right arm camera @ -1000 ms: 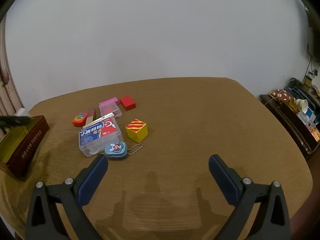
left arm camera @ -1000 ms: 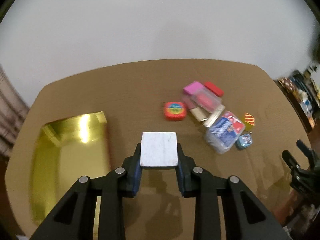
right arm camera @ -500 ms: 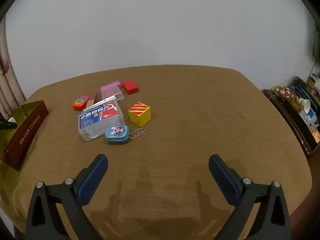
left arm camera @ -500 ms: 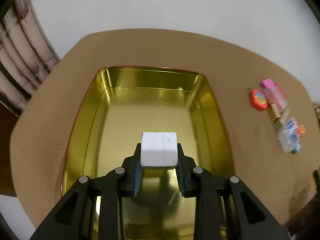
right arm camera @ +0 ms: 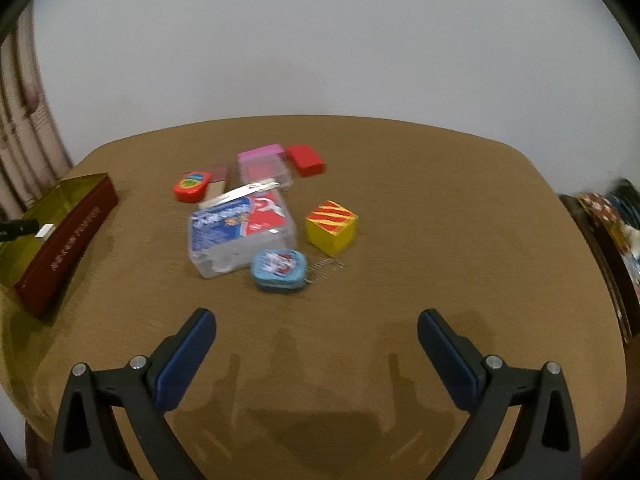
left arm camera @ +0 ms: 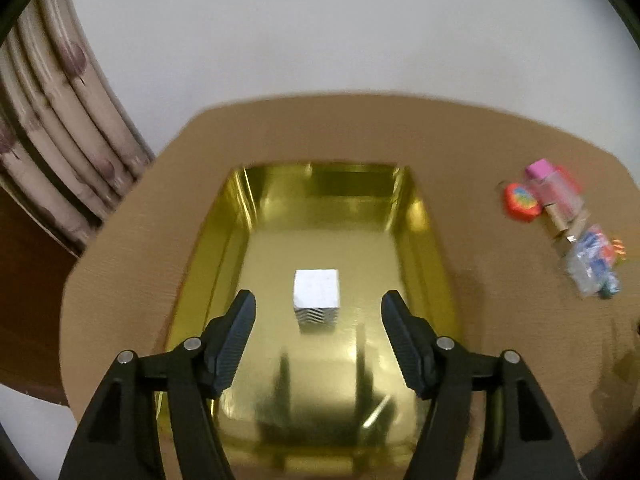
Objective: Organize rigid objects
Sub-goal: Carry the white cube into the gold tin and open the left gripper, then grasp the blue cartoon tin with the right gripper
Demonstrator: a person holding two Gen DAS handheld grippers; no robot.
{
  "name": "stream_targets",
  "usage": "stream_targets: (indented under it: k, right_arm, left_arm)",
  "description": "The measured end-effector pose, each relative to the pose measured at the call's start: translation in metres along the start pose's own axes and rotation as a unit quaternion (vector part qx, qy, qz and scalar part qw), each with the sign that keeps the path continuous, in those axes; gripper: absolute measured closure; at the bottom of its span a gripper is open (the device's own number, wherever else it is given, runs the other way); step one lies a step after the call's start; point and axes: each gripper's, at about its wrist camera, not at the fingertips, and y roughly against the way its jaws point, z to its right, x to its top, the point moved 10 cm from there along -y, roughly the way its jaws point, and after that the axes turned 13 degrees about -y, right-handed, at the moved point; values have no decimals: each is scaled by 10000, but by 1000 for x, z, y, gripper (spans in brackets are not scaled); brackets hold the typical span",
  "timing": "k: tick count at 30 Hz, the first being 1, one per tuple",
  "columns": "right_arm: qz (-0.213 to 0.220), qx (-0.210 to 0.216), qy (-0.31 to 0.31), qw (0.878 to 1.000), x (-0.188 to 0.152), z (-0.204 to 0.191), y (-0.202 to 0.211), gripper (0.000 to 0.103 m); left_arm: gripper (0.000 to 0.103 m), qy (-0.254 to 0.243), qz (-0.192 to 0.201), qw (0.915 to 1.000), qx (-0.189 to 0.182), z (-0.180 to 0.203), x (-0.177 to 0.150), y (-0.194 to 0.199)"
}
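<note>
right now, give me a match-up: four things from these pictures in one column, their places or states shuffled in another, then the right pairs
Things:
1. white cube
2. striped yellow cube
3. blue keychain tin
4. left gripper

Places or states:
A. on the table, right of the clear plastic box
B. inside the gold tin
C. jaws opening, pads off the cube
D. against the clear box's near corner, chain trailing right

Pairs: 1-B, 2-A, 3-D, 4-C
</note>
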Motion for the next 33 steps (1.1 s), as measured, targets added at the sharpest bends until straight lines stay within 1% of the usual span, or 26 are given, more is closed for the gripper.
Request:
stream_targets:
  k: [2, 3, 4, 5, 6, 7, 8, 10, 11, 12, 14, 15, 17, 20, 22, 23, 24, 26, 27, 29, 33]
  right_arm:
    - [-59, 34, 103, 9999, 5, -7, -6, 0]
    - [-114, 53, 129, 9998, 6, -11, -8, 0]
    - [-188, 97, 139, 9997, 7, -15, -12, 0]
    - [-231, 99, 130, 9996, 8, -17, -16, 0]
    - [-247, 74, 142, 9996, 9, -18, -19, 0]
    - [-302, 12, 171, 9994, 9, -19, -25, 0]
    - [-383, -50, 182, 9991, 8, -19, -30, 0]
    - [-489, -88, 180, 9986, 7, -18, -37, 0]
    - [-528, -98, 189, 9984, 8, -18, -40, 0]
    - [-546, -105, 198, 9983, 9, -18, -42, 0]
    - [-583, -226, 269, 9977, 12, -17, -49, 0]
    - [-587, -243, 288, 9976, 13, -17, -51, 0]
    - [-600, -183, 276, 9977, 17, -20, -53, 0]
    - [-671, -280, 348, 9967, 20, -21, -61, 0]
    - [-825, -218, 306, 9959, 17, -22, -68, 5]
    - [-877, -202, 275, 9956, 17, -23, -73, 15]
    - [-965, -229, 220, 9948, 15, -21, -77, 31]
    - [-1168, -145, 128, 9930, 10, -20, -86, 44]
    - [-1230, -154, 104, 9922, 8, -19, -89, 46]
    - [-1172, -239, 190, 9926, 8, -18, -92, 46]
    - [-1202, -229, 170, 9923, 10, -20, -95, 46]
  left_arm:
    - [33, -118, 91, 9999, -63, 17, 2, 23]
    - [31, -156, 133, 9997, -167, 24, 8, 32]
    - [29, -187, 213, 9991, -300, 34, 7, 43]
    - [25, -225, 282, 9983, -448, 48, 6, 55]
    - [22, -281, 324, 9974, -574, 62, 5, 66]
    - [22, -323, 359, 9967, -653, 67, 5, 72]
    - [22, -346, 417, 9955, -778, 81, 3, 80]
    - [21, -386, 464, 9931, -1005, 97, -3, 89]
    - [19, -426, 445, 9918, -1119, 107, -7, 91]
    - [17, -444, 399, 9909, -1206, 116, -12, 92]
    - [17, -520, 292, 9888, -1366, 130, -24, 91]
    - [17, -587, 281, 9884, -1373, 133, -28, 89]
    - [17, -630, 256, 9898, -1250, 141, -34, 82]
    - [17, -666, 186, 9916, -1097, 148, -41, 65]
    - [17, -714, 92, 9918, -1056, 148, -47, 51]
    - [17, -732, 54, 9914, -1079, 151, -49, 47]
    - [17, -733, 44, 9911, -1111, 152, -51, 45]
    - [17, -723, 16, 9908, -1148, 155, -54, 42]
    - [17, -735, 20, 9904, -1171, 156, -56, 42]
    - [17, -737, 29, 9903, -1174, 156, -56, 41]
    - [17, -626, 38, 9900, -1264, 148, -55, 42]
